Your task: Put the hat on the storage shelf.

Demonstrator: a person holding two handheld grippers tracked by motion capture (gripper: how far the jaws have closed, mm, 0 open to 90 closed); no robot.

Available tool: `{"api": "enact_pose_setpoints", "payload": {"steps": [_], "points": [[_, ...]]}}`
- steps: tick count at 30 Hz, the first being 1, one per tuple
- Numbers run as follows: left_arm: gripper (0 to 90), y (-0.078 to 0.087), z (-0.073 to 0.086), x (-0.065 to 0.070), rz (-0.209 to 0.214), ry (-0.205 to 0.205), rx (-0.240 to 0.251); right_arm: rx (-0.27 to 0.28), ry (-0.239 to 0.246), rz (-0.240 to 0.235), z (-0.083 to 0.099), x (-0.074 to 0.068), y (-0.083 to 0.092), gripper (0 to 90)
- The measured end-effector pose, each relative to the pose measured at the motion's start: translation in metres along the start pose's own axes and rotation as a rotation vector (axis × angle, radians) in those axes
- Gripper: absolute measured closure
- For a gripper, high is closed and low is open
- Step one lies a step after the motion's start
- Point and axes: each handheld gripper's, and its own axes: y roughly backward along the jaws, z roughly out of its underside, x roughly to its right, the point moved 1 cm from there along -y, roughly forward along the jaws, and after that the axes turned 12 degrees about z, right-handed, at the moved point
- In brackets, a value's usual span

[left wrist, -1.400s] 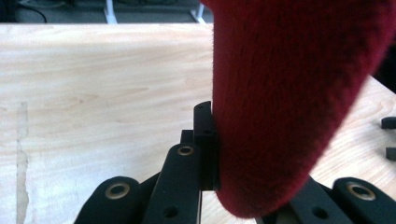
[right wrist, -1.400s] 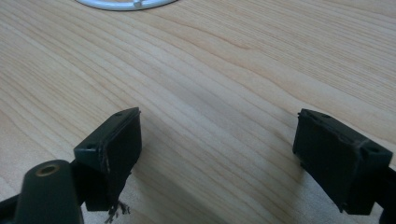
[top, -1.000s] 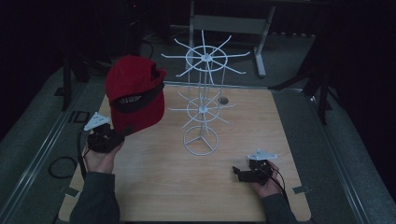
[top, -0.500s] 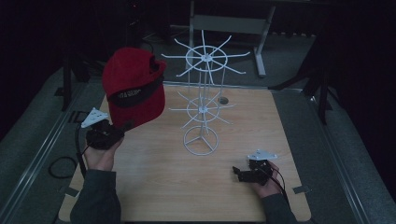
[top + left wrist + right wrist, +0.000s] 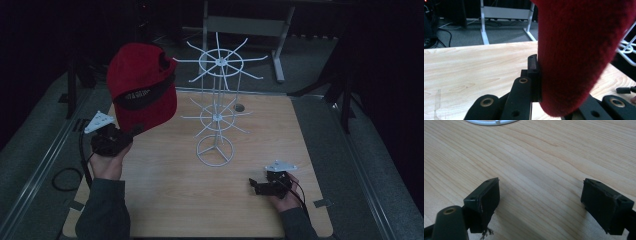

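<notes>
A red cap (image 5: 142, 87) with a dark band hangs upright over the table's left side, left of a white wire rack (image 5: 218, 115). My left gripper (image 5: 131, 131) is shut on the cap's lower edge, held up by a hand. In the left gripper view the cap's red fabric (image 5: 579, 50) sits against the left jaw and hides the other one. My right gripper (image 5: 254, 185) rests low on the wooden table (image 5: 165, 200) at the front right, pointing left. Its jaws stand wide apart in the right gripper view (image 5: 541, 200), with bare wood between them.
The rack's ring base (image 5: 491, 122) lies just beyond the right gripper. A black cable loop (image 5: 65, 179) lies on the grey floor left of the table. A grey metal stand (image 5: 240, 25) is behind the table. The surroundings are dark.
The left hand has lifted the cap slightly, up and away from the person. The right gripper has stayed put.
</notes>
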Motion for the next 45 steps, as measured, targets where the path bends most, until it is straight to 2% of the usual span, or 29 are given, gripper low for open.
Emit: {"api": "enact_pose_setpoints", "payload": {"steps": [18, 34, 45], "points": [[86.0, 0.007, -0.018, 0.004, -0.006, -0.022, 0.029, 0.0, 0.002, 0.0, 0.0, 0.0, 0.0, 15.3], [85.9, 0.01, -0.025, 0.008, 0.0, -0.034, 0.061, 0.0, 0.003, -0.001, 0.0, 0.0, 0.0, 15.3], [85.9, 0.014, -0.032, 0.015, 0.012, -0.058, 0.088, 0.0, 0.003, -0.001, 0.0, 0.0, 0.0, 15.3]]}}
